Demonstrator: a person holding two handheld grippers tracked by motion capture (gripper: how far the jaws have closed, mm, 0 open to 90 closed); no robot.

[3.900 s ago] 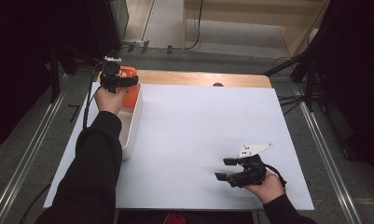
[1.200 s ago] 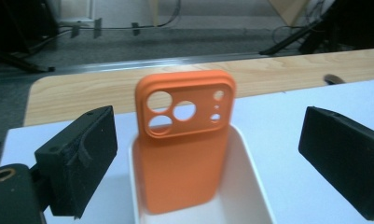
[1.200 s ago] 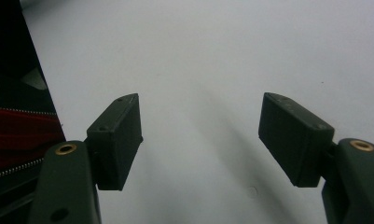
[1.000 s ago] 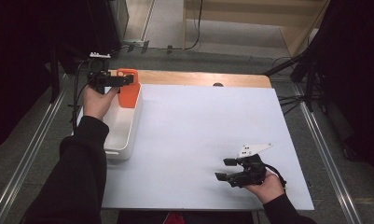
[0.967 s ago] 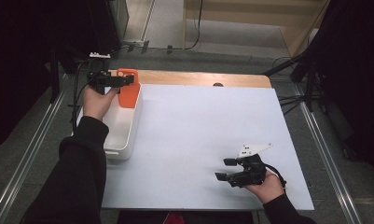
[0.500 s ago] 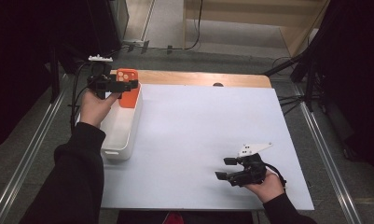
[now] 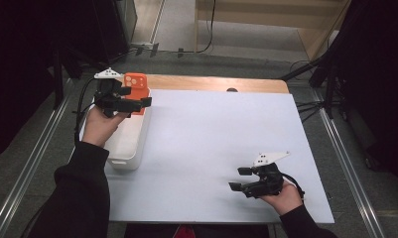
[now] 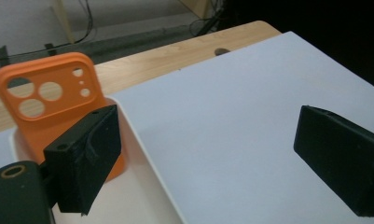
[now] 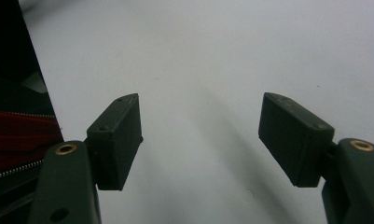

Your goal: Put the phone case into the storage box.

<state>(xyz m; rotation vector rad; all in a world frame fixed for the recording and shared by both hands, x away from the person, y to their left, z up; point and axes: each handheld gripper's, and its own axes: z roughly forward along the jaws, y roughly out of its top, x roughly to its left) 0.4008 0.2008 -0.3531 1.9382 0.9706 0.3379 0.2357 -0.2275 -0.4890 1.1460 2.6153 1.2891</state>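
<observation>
An orange phone case (image 7: 136,88) stands upright at the far end of a white bin (image 7: 137,148) on the table's left side. My left gripper (image 7: 137,97) hovers over that end of the bin, pointing right, jaws wide apart and holding nothing. In the left gripper view the case (image 8: 49,102) rises just behind one fingertip (image 8: 86,158); whether they touch I cannot tell. The left gripper (image 8: 212,158) spans the bin's rim (image 8: 147,154). My right gripper (image 7: 238,179) rests open low over the white mat near the front right, with only mat between its pads (image 9: 201,140).
A white mat (image 7: 211,139) covers most of the table, with a wooden strip (image 7: 211,83) along the far edge. Dark stands and cables surround the table. The front table edge and a red zipped garment (image 9: 17,135) lie close to the right gripper.
My left hand has shifted right over the bin's far end, and the case's camera holes now show. The right gripper has stayed still.
</observation>
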